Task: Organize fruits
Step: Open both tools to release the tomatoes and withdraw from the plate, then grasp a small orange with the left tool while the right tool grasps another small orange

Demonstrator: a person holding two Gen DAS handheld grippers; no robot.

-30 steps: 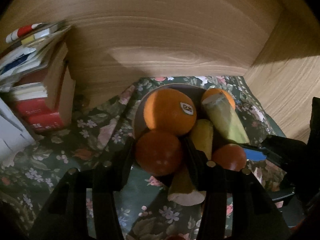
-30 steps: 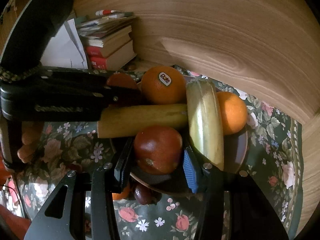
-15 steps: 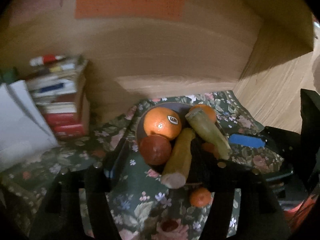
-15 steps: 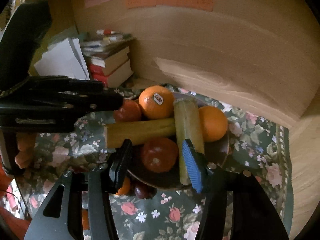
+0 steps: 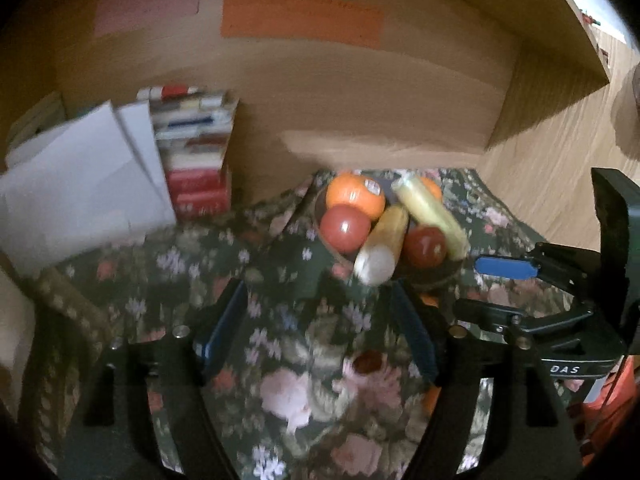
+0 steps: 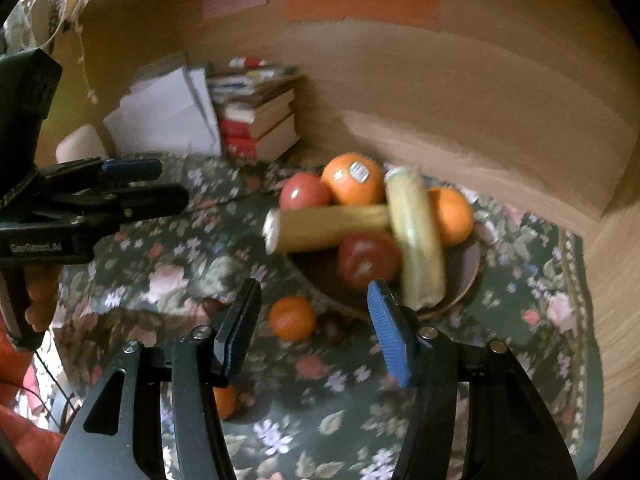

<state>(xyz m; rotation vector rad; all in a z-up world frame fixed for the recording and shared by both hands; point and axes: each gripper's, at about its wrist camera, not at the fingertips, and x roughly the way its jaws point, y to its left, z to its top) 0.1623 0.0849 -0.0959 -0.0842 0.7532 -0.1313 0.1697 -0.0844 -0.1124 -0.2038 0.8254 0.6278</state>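
A brown bowl (image 6: 466, 276) on the floral cloth holds two oranges (image 6: 354, 179), two red apples (image 6: 368, 258) and two yellow-green bananas (image 6: 416, 236); it also shows in the left wrist view (image 5: 440, 276). My left gripper (image 5: 320, 328) is open and empty, back from the bowl. My right gripper (image 6: 316, 324) is open and empty, just in front of the bowl. A small orange fruit (image 6: 292, 317) lies on the cloth between the right fingers. Another small orange fruit (image 6: 225, 401) lies nearer, partly hidden by the left finger. A dark red fruit (image 5: 366, 361) lies on the cloth.
A stack of books (image 6: 256, 120) and white papers (image 6: 168, 116) stand at the back left against the wooden wall (image 6: 460, 92). Coloured notes (image 5: 300, 20) are stuck on the wall. The floral cloth (image 5: 280, 272) covers the surface.
Both grippers let go of the red apples, opened and pulled back and up from the bowl. The apples now rest in the bowl.
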